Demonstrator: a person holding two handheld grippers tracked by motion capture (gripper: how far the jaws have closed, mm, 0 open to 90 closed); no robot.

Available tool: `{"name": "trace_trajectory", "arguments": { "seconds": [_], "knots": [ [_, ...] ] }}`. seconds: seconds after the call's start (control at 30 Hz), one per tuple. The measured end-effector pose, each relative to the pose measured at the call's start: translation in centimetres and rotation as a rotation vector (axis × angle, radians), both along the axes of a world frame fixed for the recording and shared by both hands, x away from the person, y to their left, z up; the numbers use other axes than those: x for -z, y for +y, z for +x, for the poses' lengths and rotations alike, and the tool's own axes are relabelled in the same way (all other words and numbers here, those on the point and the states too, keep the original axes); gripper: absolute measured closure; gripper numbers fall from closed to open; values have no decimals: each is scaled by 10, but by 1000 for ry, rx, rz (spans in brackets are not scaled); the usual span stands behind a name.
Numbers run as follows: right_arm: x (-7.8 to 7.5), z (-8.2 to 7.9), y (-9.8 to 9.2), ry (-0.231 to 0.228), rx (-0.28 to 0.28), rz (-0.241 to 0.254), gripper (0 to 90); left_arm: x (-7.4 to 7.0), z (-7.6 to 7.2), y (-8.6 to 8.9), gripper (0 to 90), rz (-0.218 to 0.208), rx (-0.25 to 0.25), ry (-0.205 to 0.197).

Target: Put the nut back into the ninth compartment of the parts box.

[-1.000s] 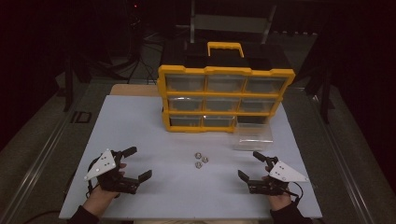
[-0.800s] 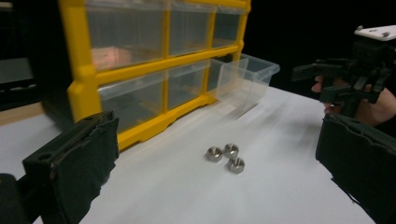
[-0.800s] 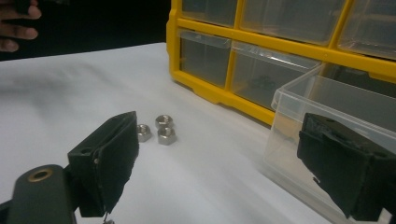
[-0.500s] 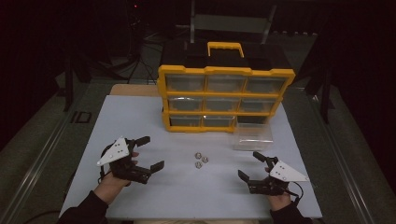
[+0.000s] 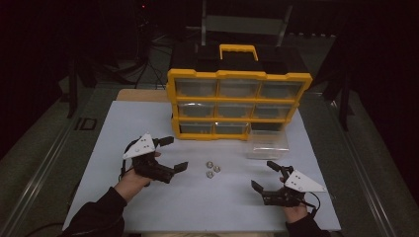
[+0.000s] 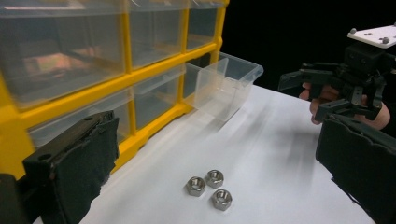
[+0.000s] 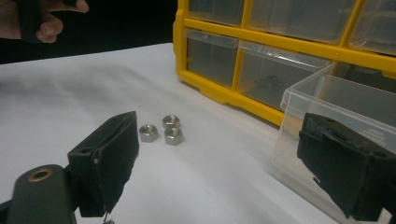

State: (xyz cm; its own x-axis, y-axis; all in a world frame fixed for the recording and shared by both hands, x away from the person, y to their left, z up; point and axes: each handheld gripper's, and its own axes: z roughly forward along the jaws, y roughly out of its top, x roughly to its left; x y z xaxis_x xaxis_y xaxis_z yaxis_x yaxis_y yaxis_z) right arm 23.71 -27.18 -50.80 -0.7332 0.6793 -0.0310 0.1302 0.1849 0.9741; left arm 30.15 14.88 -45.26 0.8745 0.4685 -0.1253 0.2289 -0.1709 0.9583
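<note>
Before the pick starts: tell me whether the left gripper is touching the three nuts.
Apart. The left gripper view shows bare white table between the open left gripper and the nuts ahead of it.

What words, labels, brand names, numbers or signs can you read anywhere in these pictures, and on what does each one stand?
None can be read.
The yellow drawer cabinet, its clear drawers, the pulled-out clear drawer and the three steel nuts show no print.
A dark mark on the floor left of the table is too blurred to read.
</note>
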Motion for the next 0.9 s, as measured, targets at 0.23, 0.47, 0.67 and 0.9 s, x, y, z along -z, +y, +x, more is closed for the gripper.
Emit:
{"name": "trace_trajectory", "arguments": {
  "seconds": [0.23, 0.47, 0.67, 0.9],
  "knots": [
    [0, 0, -1, -2, 4, -1, 128, 11, 14, -20, 0, 50, 3, 46],
    [1, 1, 0, 2, 1, -2, 128, 18, 25, -42, 16, 124, 1, 30],
    [1, 1, 0, 7, -2, -1, 128, 25, 33, -52, 68, 162, 7, 52],
    [2, 2, 0, 24, -6, -6, 128, 40, 43, -66, 136, 203, 38, 103]
  ]
}}
